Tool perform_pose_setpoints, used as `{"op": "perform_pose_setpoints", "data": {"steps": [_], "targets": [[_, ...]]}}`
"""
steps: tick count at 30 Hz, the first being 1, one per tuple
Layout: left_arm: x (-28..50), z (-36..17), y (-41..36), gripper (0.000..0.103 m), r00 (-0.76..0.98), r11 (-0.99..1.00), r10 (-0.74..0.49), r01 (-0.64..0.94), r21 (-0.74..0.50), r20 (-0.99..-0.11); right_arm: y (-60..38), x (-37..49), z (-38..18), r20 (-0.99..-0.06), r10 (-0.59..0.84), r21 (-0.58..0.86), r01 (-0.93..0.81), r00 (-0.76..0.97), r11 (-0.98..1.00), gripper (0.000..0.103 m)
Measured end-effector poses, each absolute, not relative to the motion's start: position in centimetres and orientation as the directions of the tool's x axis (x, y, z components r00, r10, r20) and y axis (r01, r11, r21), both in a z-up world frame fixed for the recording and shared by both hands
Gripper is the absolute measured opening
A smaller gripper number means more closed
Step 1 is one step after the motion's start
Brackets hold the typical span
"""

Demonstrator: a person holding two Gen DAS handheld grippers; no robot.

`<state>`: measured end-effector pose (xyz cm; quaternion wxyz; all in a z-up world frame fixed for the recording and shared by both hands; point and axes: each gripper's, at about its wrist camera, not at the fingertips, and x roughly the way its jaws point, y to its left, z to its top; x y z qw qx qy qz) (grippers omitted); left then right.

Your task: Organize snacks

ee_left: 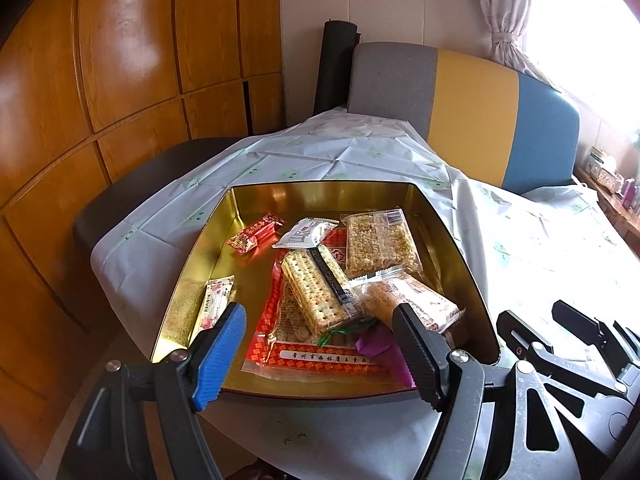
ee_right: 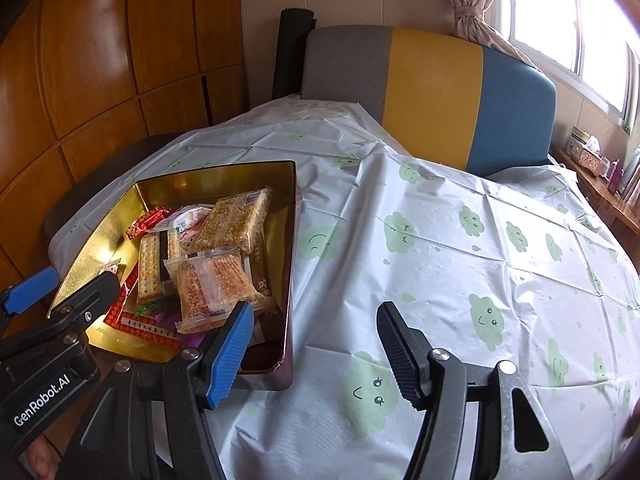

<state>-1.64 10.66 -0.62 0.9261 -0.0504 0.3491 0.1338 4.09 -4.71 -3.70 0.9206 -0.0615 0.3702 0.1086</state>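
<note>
A gold tin box (ee_left: 224, 216) (ee_right: 285, 248) sits on the table and holds several wrapped snacks: a cracker pack (ee_left: 316, 290) (ee_right: 150, 268), a puffed-grain bar (ee_left: 378, 242) (ee_right: 236, 220), a red candy pack (ee_left: 256, 232), a white pack (ee_left: 306, 234), a small pink-and-white pack (ee_left: 216, 300) and an orange cake pack (ee_right: 212, 288). My left gripper (ee_left: 320, 316) is open and empty, hovering over the box's near edge. My right gripper (ee_right: 316, 320) is open and empty, over the tablecloth just right of the box.
The table wears a white cloth (ee_right: 460, 240) with green cloud faces. A grey, yellow and blue chair back (ee_right: 432, 92) stands behind it. Wooden cabinets (ee_left: 120, 80) line the left. A shelf with small items (ee_right: 592, 160) is at the right by the window.
</note>
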Motion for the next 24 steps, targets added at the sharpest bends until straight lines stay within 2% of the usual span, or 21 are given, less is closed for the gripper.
{"op": "perform_pose_setpoints", "data": {"steps": [24], "targets": [[-1.75,-0.50,10.74,0.076,0.730,0.959,0.209,-0.284,-0.011,-0.651,-4.55,4.12,-4.05,-0.699,0.162,-0.032,-0.257,0.697,0.966,0.065]]}}
